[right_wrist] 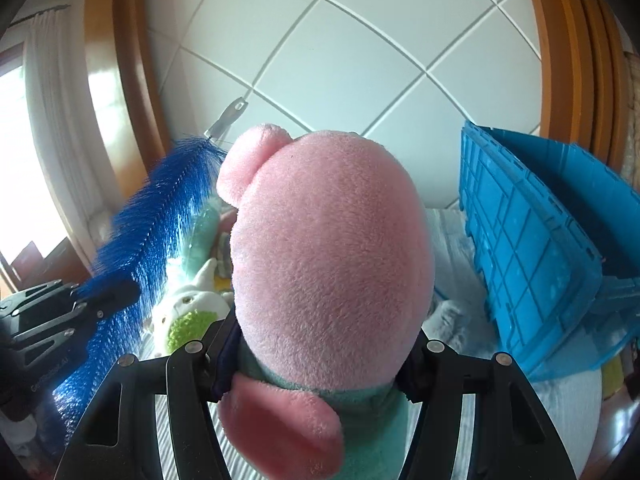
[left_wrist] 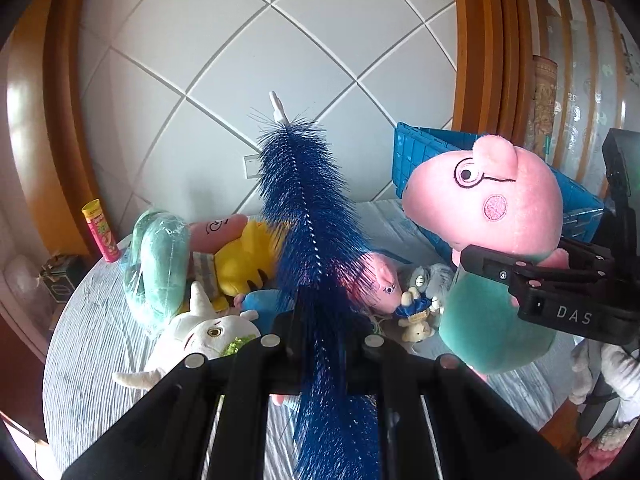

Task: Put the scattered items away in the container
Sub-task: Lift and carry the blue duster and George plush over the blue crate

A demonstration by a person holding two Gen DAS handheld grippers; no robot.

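Observation:
My left gripper (left_wrist: 320, 332) is shut on a long blue bristle brush (left_wrist: 308, 200), which stands up and away from the jaws, its white tip high. From the right wrist view the brush (right_wrist: 160, 216) slants at the left, with the left gripper (right_wrist: 116, 292) clamped low on it. My right gripper (right_wrist: 320, 360) is shut on the neck of a big pink pig plush (right_wrist: 328, 248) with a teal body, lifted off the table. The left wrist view shows this pig (left_wrist: 492, 208) at the right, held by the right gripper (left_wrist: 524, 256). A blue crate (right_wrist: 532, 240) stands at the right, tilted.
Several toys lie on the round striped table (left_wrist: 92, 340): a white horned plush (left_wrist: 208, 328), a yellow plush (left_wrist: 244, 256), a bagged green plush (left_wrist: 160, 264), a small pink pig (left_wrist: 380, 284), a small cream bear (left_wrist: 416, 312). A yellow-pink tube (left_wrist: 102, 230) stands at the far left edge.

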